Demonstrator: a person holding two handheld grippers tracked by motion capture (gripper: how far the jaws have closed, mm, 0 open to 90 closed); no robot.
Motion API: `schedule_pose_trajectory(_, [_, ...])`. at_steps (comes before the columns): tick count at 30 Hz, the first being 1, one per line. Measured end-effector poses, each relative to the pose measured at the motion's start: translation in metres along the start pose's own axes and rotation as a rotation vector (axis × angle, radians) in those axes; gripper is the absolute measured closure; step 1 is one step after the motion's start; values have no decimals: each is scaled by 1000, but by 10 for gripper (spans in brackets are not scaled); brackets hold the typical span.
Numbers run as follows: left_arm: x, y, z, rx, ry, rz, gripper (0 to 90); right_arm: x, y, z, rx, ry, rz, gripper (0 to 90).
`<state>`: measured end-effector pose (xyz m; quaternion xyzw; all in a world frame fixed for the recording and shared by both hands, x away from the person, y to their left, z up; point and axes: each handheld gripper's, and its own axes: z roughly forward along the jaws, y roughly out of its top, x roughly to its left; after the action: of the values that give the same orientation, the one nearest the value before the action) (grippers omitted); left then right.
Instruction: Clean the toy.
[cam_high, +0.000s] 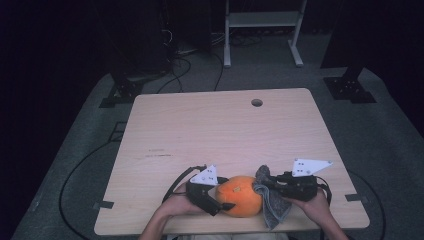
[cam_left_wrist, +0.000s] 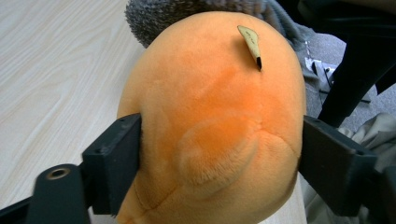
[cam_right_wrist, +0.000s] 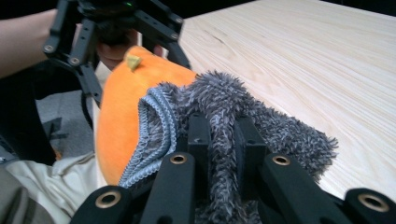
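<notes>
At the near edge of the tabletop (cam_high: 220, 130), the left hand-held gripper (cam_high: 223, 199) clasps the orange plush fruit (cam_high: 240, 195) between its jaws; the right hand-held gripper (cam_high: 264, 184) is clenched on a grey cloth (cam_high: 271, 205) draped against the fruit's side. Wiping looks under way, not finished.

The plush pumpkin (cam_high: 240, 196) is sitting on the bench (cam_high: 225, 130) at its near edge, between the left gripper (cam_high: 220, 195) on its left and the right gripper (cam_high: 270, 184) on its right. The cloth (cam_high: 272, 202) is lying against the pumpkin's right side, hanging down from the right gripper.
</notes>
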<state>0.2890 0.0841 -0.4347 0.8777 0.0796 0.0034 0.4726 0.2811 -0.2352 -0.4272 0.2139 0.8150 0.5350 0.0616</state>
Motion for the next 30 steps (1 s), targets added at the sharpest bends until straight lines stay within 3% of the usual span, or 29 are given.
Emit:
schedule_pose_trajectory(3, [-4,1,1,6,2,39,208,4,4,-5,-38,-7,-18,793])
schedule_pose_trajectory(6, [-7,2,2,12,-1,64,195,13,13,-5,-98,37,-47,793])
schedule_pose_trajectory(9, [-4,1,1,-12,-52,22,103,20,16,1,-68,66,-83,794])
schedule_pose_trajectory(11, [-2,-1,0,-19,-47,2,89,22,14,4,-53,81,-90,793])
schedule_pose_trajectory(16, [-2,-1,1,-14,-32,14,157,16,11,4,-31,64,-74,794])
schedule_pose_trajectory(19, [-1,-2,0,-23,-18,9,207,8,5,1,-9,44,-37,792])
schedule_pose_trajectory(21, [-1,-2,1,-25,-10,9,223,8,6,-2,-18,40,-40,792])
schedule_pose_trajectory(24, [-2,-1,2,-30,5,2,226,17,15,-4,-72,65,-67,793])
schedule_pose_trajectory(26, [-2,-1,3,-36,13,-4,203,24,20,-1,-75,83,-101,793])
schedule_pose_trajectory(28, [-1,-1,4,-50,-9,-22,122,27,20,6,-33,79,-125,793])
schedule_pose_trajectory(30, [0,-1,4,-53,-22,-36,78,25,16,7,-31,88,-107,793])
